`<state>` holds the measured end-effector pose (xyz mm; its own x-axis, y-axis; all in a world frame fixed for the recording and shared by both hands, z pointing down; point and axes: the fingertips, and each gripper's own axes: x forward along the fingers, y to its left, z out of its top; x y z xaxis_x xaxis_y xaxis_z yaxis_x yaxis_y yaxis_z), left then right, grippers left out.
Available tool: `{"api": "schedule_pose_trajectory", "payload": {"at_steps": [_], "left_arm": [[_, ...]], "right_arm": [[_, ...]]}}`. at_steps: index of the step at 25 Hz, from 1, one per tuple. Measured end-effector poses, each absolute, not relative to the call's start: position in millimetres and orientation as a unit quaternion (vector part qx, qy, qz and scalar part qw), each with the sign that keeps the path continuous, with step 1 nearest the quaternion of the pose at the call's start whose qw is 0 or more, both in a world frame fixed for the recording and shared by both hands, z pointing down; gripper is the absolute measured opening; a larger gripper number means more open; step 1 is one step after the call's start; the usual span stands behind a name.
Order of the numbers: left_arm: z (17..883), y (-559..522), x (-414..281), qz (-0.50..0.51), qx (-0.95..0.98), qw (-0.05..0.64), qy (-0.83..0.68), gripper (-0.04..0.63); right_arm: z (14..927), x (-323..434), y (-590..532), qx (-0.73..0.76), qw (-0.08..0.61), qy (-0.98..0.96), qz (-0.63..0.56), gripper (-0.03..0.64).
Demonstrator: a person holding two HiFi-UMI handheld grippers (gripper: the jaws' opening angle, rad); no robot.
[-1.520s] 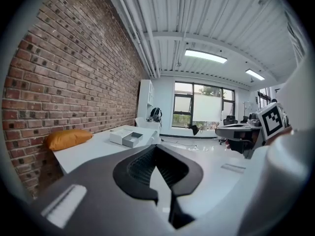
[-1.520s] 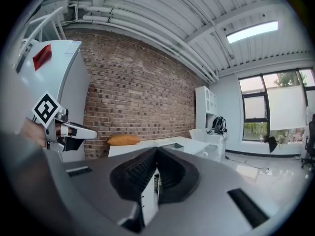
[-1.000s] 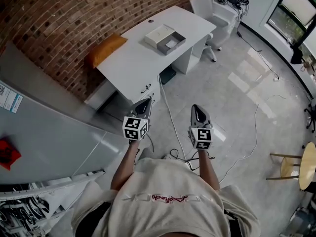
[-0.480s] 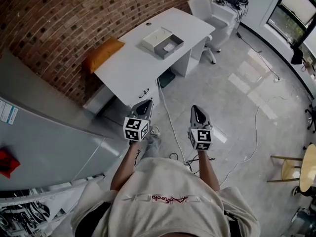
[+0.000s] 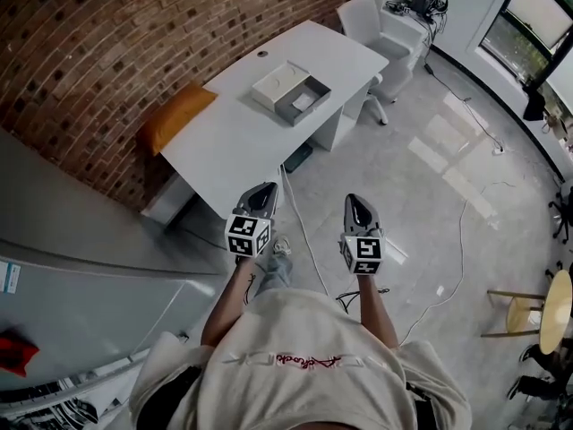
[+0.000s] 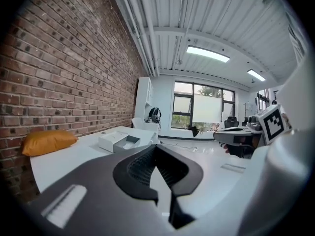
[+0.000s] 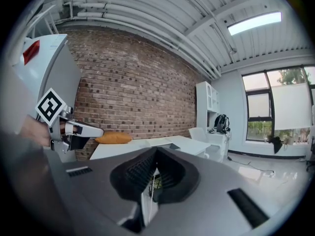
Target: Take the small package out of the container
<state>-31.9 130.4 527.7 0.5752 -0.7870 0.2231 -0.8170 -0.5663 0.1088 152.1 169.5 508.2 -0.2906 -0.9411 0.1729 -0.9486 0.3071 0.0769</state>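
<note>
Both grippers hang above the floor (image 5: 430, 182), well short of the white worktop (image 5: 228, 137). The left gripper (image 5: 262, 192) has its fingers pressed together on nothing, and the right gripper (image 5: 357, 204) likewise. Far ahead of the fingers sits the open container (image 5: 315, 86) on the worktop, with the small package (image 5: 303, 103) lying inside it.

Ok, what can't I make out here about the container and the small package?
- Small package: in the head view, a pale patch in the open box on the desk is too small to identify.
- Left gripper view: the box's near wall hides its contents.
- Right gripper view: the box is too distant and small to read.
</note>
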Motion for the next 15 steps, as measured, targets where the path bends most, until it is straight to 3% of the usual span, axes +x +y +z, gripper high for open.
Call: {"api": "schedule_pose_trajectory", "payload": {"at_steps": [15], "left_arm": [[527.9, -40.0, -47.5, 0.066, 0.894, 0.115, -0.429, 0.009]], "right_arm": [[498.0, 126.3, 1.7, 0.599, 0.114, -0.792, 0.013, 0.011]]}}
